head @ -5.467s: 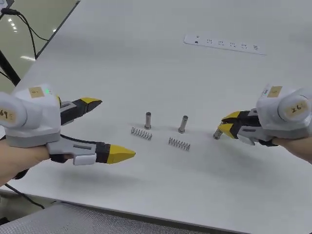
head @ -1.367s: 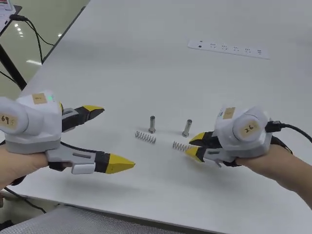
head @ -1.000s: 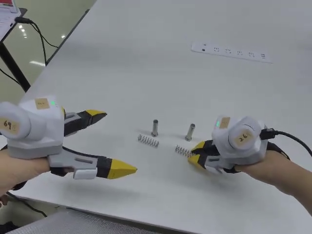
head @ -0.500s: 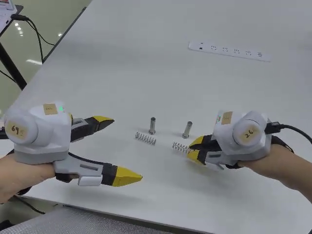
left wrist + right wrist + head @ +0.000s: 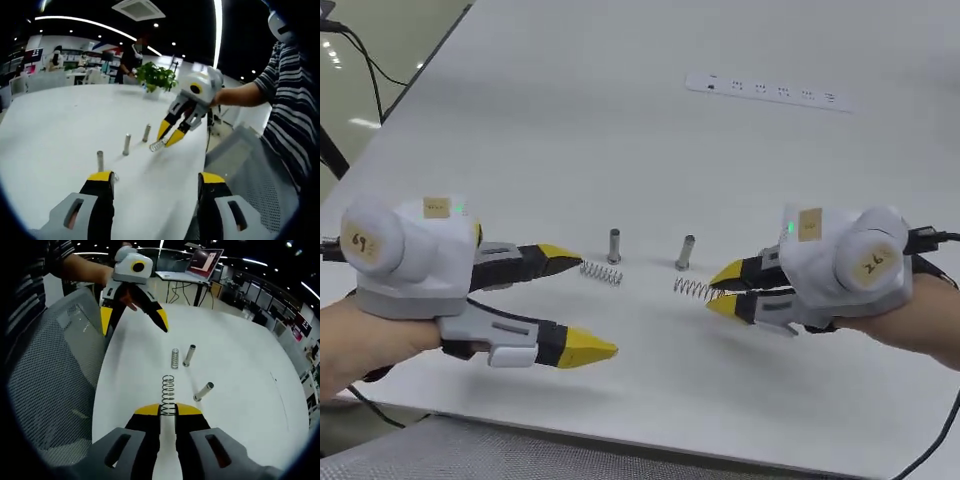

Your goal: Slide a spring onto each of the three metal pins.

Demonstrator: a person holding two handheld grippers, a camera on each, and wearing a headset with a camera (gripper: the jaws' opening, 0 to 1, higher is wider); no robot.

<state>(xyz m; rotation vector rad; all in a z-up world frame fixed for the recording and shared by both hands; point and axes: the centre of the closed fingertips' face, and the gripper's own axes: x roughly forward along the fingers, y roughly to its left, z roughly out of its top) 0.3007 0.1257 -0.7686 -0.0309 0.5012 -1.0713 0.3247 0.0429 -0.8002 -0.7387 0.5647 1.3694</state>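
**Right gripper** (image 5: pixel 168 410): the jaws are narrowed and clamped on the near end of the held spring (image 5: pixel 168 387). This spring projects straight ahead from the tips. It cannot be told whether its free end touches the table (image 5: pixel 620 120).

**Ahead of the right tips:**
- The near pin (image 5: pixel 203 391) stands just beside the held spring's free end.
- The far pin (image 5: pixel 189 355) stands further on.
- The loose spring (image 5: pixel 175 358) lies flat, just beside the far pin and in line with the held spring.

**Left gripper** (image 5: pixel 578 302): the jaws are wide apart and grip nothing. The loose spring lies just off the tip of one jaw. In the left gripper view, three upright pins form a row ahead of that jaw. The third pin (image 5: pixel 146 133) is the one nearest the right gripper's tips.
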